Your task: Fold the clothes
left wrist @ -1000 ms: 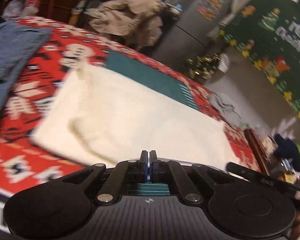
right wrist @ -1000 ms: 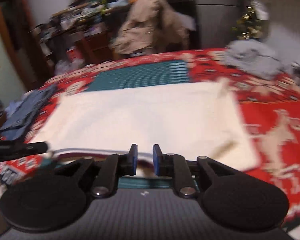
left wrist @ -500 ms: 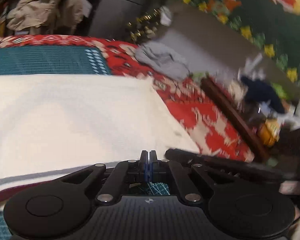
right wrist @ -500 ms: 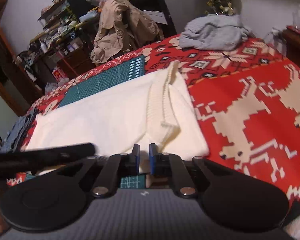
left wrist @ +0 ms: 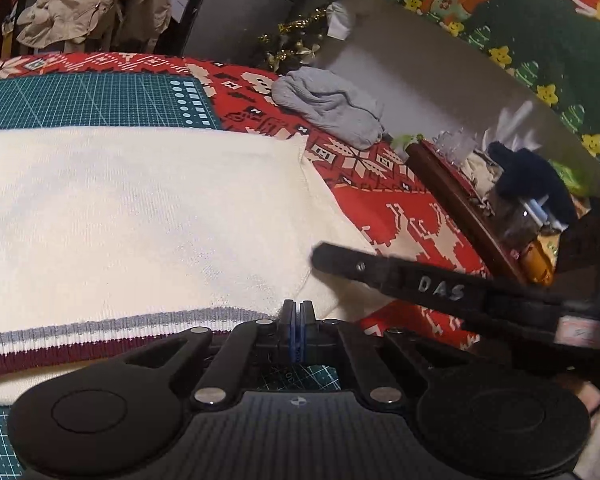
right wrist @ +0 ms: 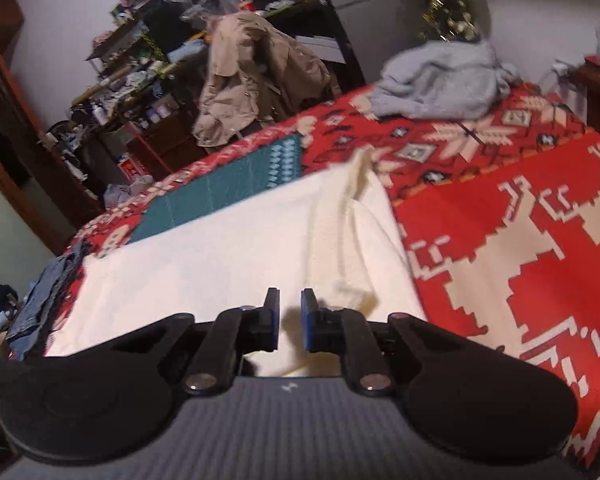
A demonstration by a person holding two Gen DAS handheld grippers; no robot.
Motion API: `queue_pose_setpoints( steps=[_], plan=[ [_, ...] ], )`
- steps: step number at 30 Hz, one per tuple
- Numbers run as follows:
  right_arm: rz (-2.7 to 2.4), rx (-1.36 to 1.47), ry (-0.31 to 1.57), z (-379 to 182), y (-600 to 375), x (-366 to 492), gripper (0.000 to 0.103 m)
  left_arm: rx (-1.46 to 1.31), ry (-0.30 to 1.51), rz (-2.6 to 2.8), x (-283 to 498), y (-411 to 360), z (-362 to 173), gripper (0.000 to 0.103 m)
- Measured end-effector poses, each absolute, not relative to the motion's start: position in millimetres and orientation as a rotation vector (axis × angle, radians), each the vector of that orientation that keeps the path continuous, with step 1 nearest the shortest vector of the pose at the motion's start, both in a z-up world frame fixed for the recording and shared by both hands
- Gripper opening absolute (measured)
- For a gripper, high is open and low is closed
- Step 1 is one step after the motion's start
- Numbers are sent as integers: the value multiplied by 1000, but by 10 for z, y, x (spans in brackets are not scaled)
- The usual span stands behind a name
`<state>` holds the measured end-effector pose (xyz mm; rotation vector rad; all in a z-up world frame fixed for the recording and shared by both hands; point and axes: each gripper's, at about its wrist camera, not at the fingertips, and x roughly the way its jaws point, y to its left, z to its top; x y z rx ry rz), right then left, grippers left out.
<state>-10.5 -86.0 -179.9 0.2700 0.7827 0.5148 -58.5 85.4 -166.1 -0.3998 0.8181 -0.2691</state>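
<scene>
A cream knit sweater [left wrist: 140, 220] lies flat on the bed, its grey and maroon striped hem [left wrist: 100, 332] along the near edge. My left gripper [left wrist: 299, 312] is shut, with its tips at the hem's right end; whether cloth is pinched is hidden. In the right wrist view a sleeve [right wrist: 340, 240] lies folded along the right side of the sweater [right wrist: 220, 256]. My right gripper [right wrist: 289, 308] hovers low over the near right part, its jaws a narrow gap apart with nothing pressed between the pads. One of its fingers [left wrist: 380, 270] crosses the left wrist view.
A red patterned blanket [right wrist: 500, 240] covers the bed over a green cutting mat [left wrist: 80, 100]. A crumpled grey garment [right wrist: 436, 80] lies at the far right corner and jeans [right wrist: 40, 300] at the left edge. A cluttered wooden table [left wrist: 460, 208] stands to the right.
The left gripper swung from the sweater's left part to its right hem end, staying shut. The right gripper moved to the folded sleeve side and its jaws narrowed.
</scene>
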Motion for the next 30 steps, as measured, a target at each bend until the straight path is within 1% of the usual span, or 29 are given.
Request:
queue_pose_setpoints(
  steps=[1,7,9,14,16,21,26,27,28,30],
  plan=[
    [505,263,784,-1831,-893,-104,0,-412,817,-266,-586,878,-1656,2],
    [484,293,787,-1855,-1086,-107,0,-476,790,-225,-549,1066,-1577,2],
    [481,290,781,-1796,-1082,-104,3,-474,782,-204,-524,1114,-1560,2],
    [537,269,757,-1602,-930,43,3,-484,782,-166,-447,1220,-1598,2],
    [554,243,775,-1582,-810,171,3,-494,781,-157,-404,1260,-1609,2],
    [580,239,831,-1667,-580,466,3,-478,778,-145,-180,1303,-1603,2],
    [548,210,846,-1736,-433,709,3,-478,773,-147,93,1307,-1603,2],
    [537,218,848,-1759,-441,759,2,-476,775,-148,137,1304,-1607,2],
    [526,226,849,-1780,-456,806,0,-474,778,-149,173,1302,-1613,2],
    [513,258,851,-1815,-500,880,0,-471,785,-151,244,1301,-1624,2]
  ],
)
